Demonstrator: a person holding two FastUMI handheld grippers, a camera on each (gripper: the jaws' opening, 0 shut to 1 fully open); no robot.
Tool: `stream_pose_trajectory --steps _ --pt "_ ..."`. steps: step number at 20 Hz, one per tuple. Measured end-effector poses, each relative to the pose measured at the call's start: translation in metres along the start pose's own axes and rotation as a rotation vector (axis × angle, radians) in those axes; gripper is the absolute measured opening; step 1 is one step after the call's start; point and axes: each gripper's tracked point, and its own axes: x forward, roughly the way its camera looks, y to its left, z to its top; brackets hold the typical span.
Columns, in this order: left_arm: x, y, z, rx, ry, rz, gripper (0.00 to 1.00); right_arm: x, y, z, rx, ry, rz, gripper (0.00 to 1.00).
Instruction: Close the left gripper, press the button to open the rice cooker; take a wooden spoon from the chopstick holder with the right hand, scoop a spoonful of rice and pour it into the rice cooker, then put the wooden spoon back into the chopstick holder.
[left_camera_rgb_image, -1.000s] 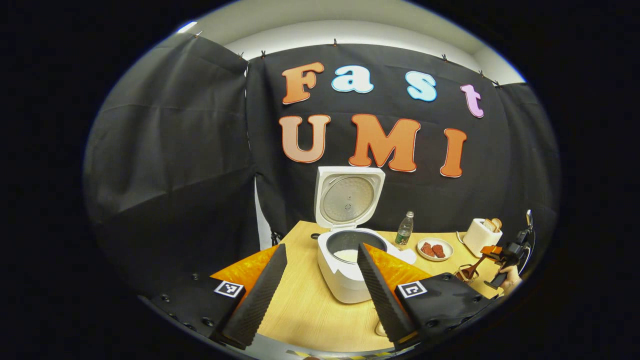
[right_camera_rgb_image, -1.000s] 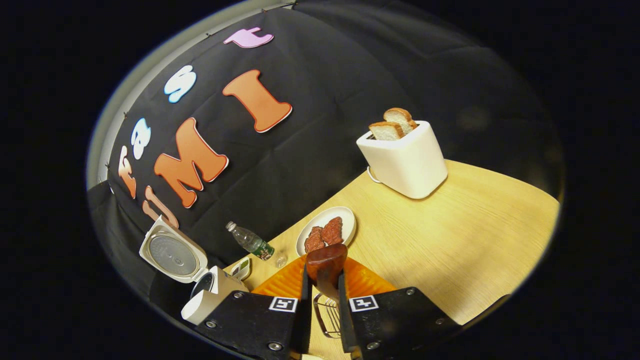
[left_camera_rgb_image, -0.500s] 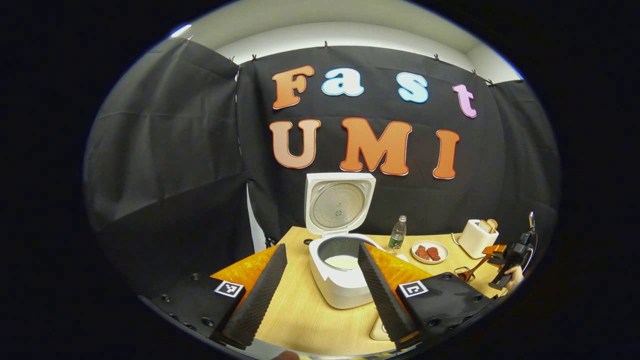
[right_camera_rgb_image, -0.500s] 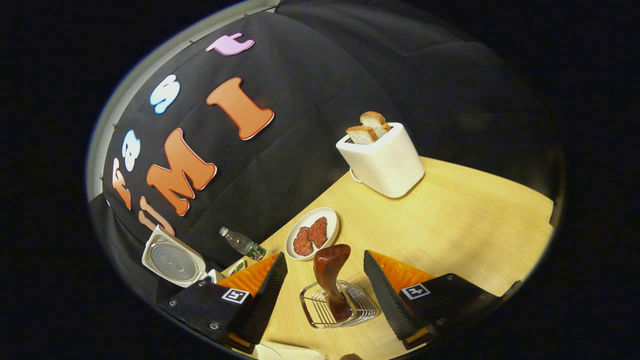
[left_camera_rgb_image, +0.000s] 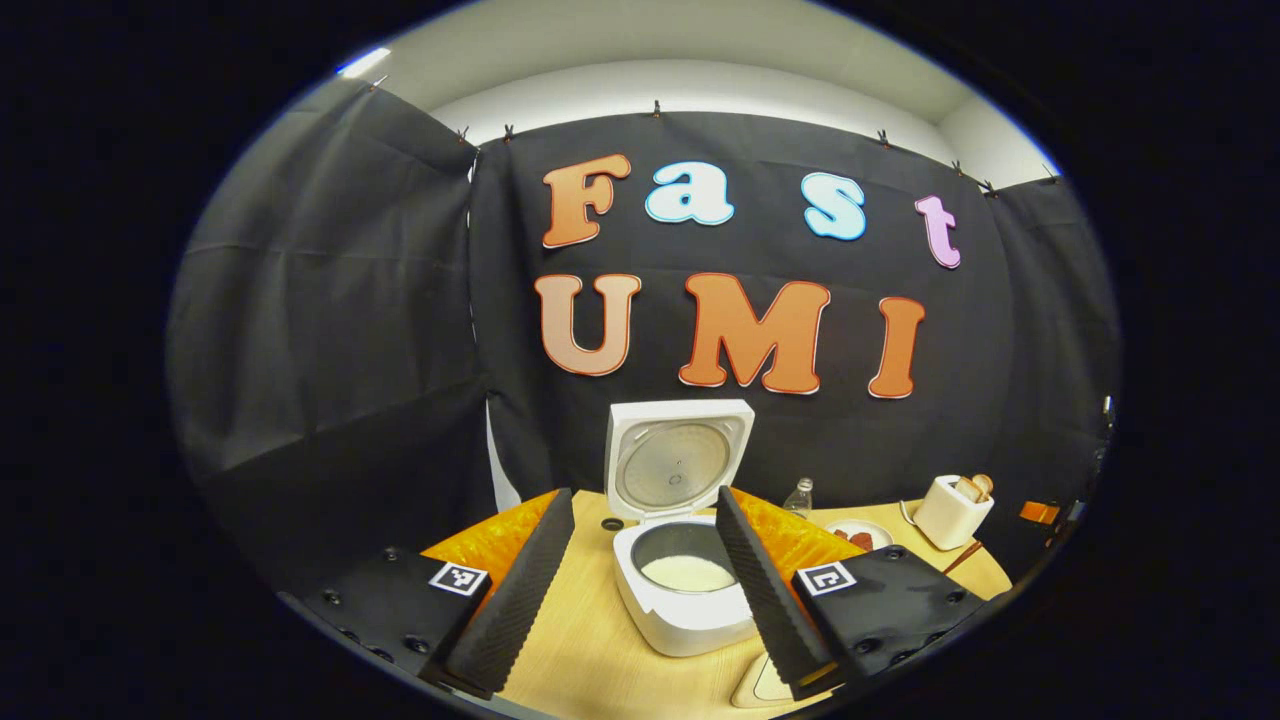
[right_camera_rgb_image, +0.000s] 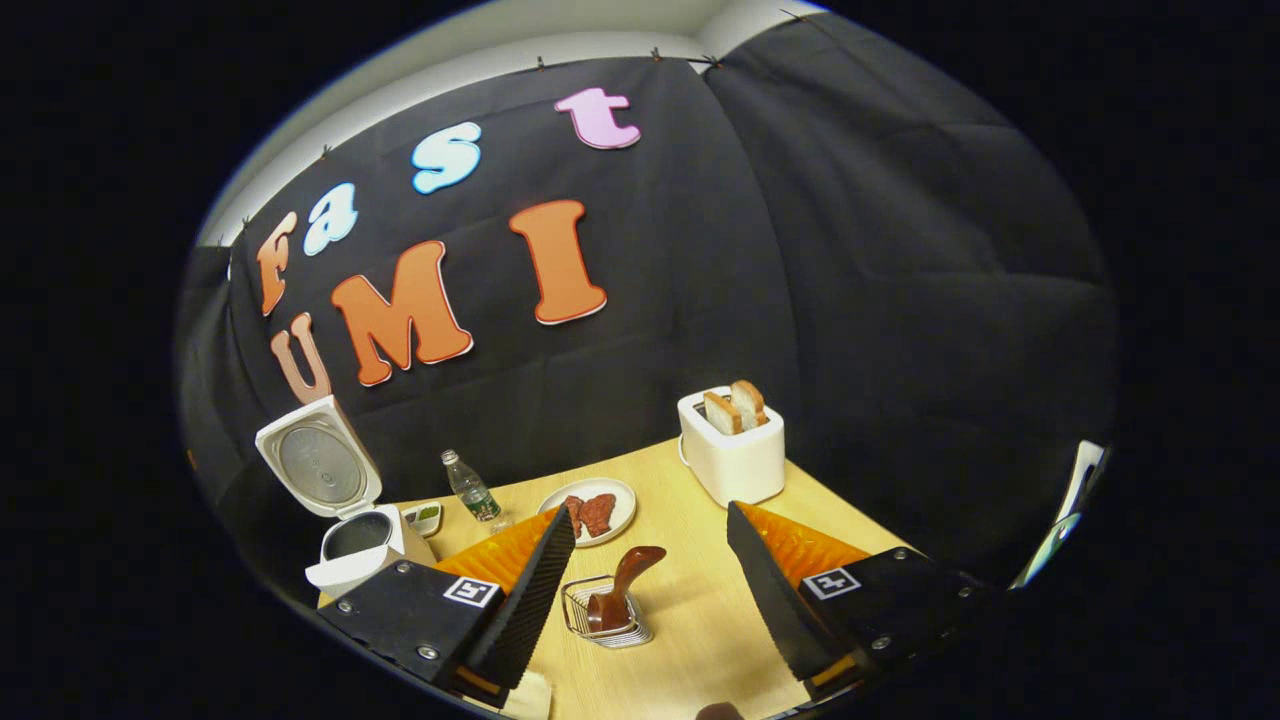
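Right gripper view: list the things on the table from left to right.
Rice cooker with its lid up → water bottle → wooden spoon standing in the wire chopstick holder → toaster with bread.

Straight ahead of the right gripper's fingers, at the far edge of the pale wooden table (right_camera_rgb_image: 700, 600): a white boxy toaster (right_camera_rgb_image: 735, 460) with two slices of browned bread (right_camera_rgb_image: 735, 405) upright in its slots. Left of it, a round white plate (right_camera_rgb_image: 612, 498) carrying two reddish-brown pieces of meat (right_camera_rgb_image: 592, 514). Further left, an upright clear plastic bottle (right_camera_rgb_image: 468, 488).
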Motion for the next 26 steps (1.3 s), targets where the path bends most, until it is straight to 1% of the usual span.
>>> stream_pose_trajectory --steps 1,3,4,5,7,9,10,11,14,16,19,20,21,23,24,26 --pt "0.012 0.0 0.008 -0.006 0.003 -0.004 0.96 -0.011 0.002 0.007 0.002 -0.005 0.01 0.94" --pt "0.035 -0.003 0.026 -0.018 0.006 -0.019 0.97 -0.029 -0.001 0.017 0.004 -0.022 0.011 0.95" --pt "0.05 -0.004 0.04 -0.012 -0.004 -0.021 0.95 -0.035 -0.005 0.02 -0.01 -0.033 0.003 0.94" --pt "0.062 -0.002 0.053 0.001 -0.017 -0.014 0.96 -0.041 -0.011 0.021 -0.022 -0.04 -0.01 0.94" --pt "0.091 -0.005 0.078 0.026 -0.04 -0.012 0.96 -0.05 -0.022 0.022 -0.023 -0.034 -0.033 0.94" --pt "0.121 -0.021 0.09 0.013 -0.028 -0.054 0.98 -0.057 -0.032 0.022 -0.008 -0.034 -0.054 0.95" --pt "0.135 -0.028 0.096 -0.005 -0.024 -0.073 0.96 -0.06 -0.035 0.022 -0.006 -0.037 -0.065 0.95" --pt "0.151 -0.032 0.103 -0.024 -0.016 -0.082 0.94 -0.064 -0.039 0.022 -0.007 -0.038 -0.074 0.94" --pt "0.2 -0.037 0.114 -0.032 -0.006 -0.081 0.96 -0.073 -0.046 0.027 -0.021 -0.046 -0.103 0.95" --pt "0.232 -0.042 0.11 -0.016 0.027 -0.082 0.95 -0.077 -0.051 0.03 -0.018 -0.05 -0.121 0.95" --pt "0.277 -0.043 0.095 0.011 0.07 -0.069 0.97 -0.081 -0.059 0.034 -0.006 -0.058 -0.15 0.95" --pt "0.29 -0.046 0.086 0.015 0.089 -0.075 0.95 -0.081 -0.062 0.036 -0.007 -0.056 -0.159 0.94" --pt "0.304 -0.048 0.077 0.017 0.108 -0.087 0.96 -0.081 -0.063 0.036 -0.008 -0.054 -0.164 0.94" --pt "0.327 -0.053 0.056 0.007 0.16 -0.104 0.95 -0.078 -0.067 0.036 -0.009 -0.044 -0.178 0.94" --pt "0.336 -0.057 0.044 -0.004 0.182 -0.113 0.97 -0.076 -0.07 0.035 -0.01 -0.039 -0.189 0.94" --pt "0.349 -0.06 0.027 -0.032 0.22 -0.119 0.96 -0.074 -0.069 0.035 -0.01 -0.038 -0.196 0.94"
